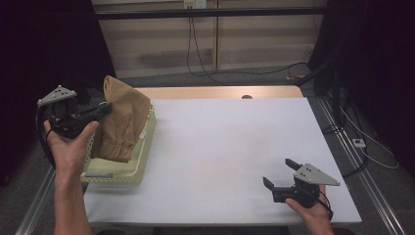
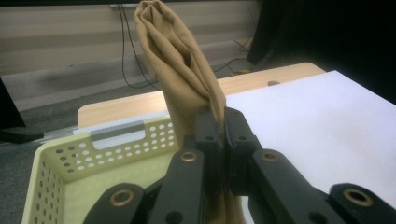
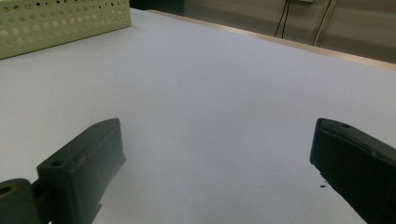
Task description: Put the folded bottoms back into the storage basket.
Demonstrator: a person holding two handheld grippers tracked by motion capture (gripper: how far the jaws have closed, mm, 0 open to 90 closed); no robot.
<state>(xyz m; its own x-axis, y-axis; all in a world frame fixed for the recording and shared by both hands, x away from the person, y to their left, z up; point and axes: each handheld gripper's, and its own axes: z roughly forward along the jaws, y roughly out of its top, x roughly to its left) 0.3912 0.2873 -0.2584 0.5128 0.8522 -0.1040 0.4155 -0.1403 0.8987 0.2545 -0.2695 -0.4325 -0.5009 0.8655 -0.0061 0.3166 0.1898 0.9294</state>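
We see the left gripper (image 1: 105, 109) clamped on the tan cloth (image 1: 122, 120), lifted above the basket (image 1: 139, 166) at 9 o'clock. The right gripper (image 1: 280, 175), jaws apart, rests at 5 o'clock on the table (image 1: 220, 147).

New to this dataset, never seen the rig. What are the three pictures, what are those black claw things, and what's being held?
There is no robot: a person holds a two-jaw tool in each hand. The high view looks down on the white-covered table; the other two come from cameras riding on each tool, looking along its black jaws. The left gripper is shut on a tan, crumpled cloth garment, lifted above a pale yellow-green perforated plastic basket at the table's left edge. The right gripper rests low near the table's front right, jaws wide apart, holding nothing.
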